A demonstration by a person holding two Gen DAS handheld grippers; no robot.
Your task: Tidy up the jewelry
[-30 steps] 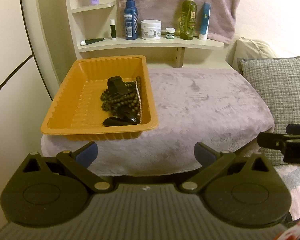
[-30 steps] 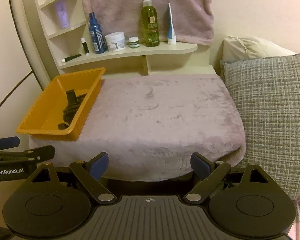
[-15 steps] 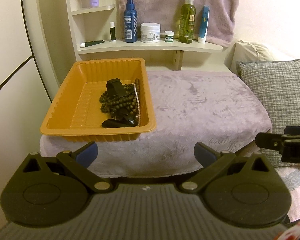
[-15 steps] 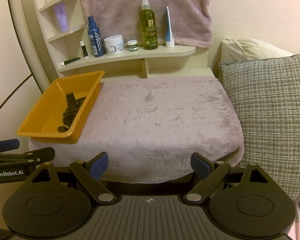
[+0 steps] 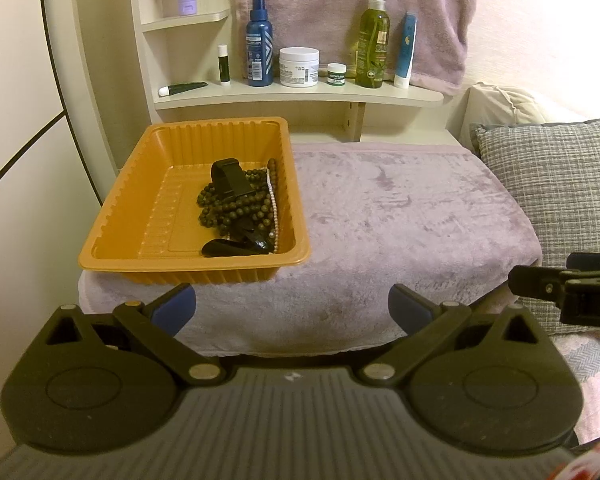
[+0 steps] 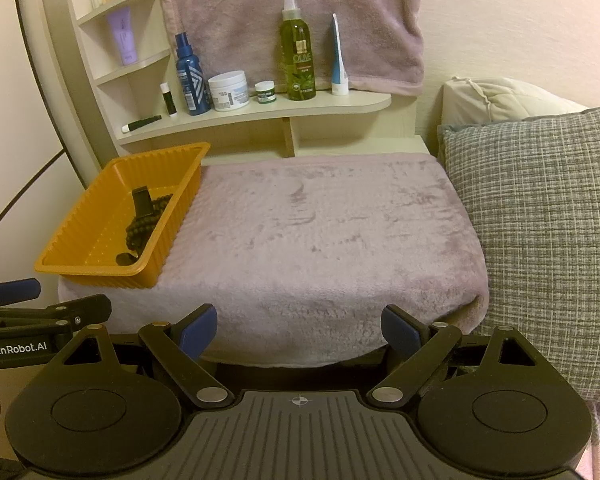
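A ribbed orange plastic tray (image 5: 120,236) sits at the left end of a table draped in a plush mauve cloth (image 5: 400,216). Along the tray's right wall lies the jewelry: a heap of round dark beads (image 5: 236,208), a thin string of pearls (image 5: 274,208), a black strap (image 5: 230,176) and some glossy black pieces at the near end that are hard to make out. Behind the tray a curved shelf (image 5: 300,98) holds bottles, jars and tubes. A checked woven pillow (image 6: 540,220) lies well right of the tray. The left tongs (image 5: 292,306) and right tongs (image 6: 298,322) both stand apart and empty, short of the tray, with nothing between.
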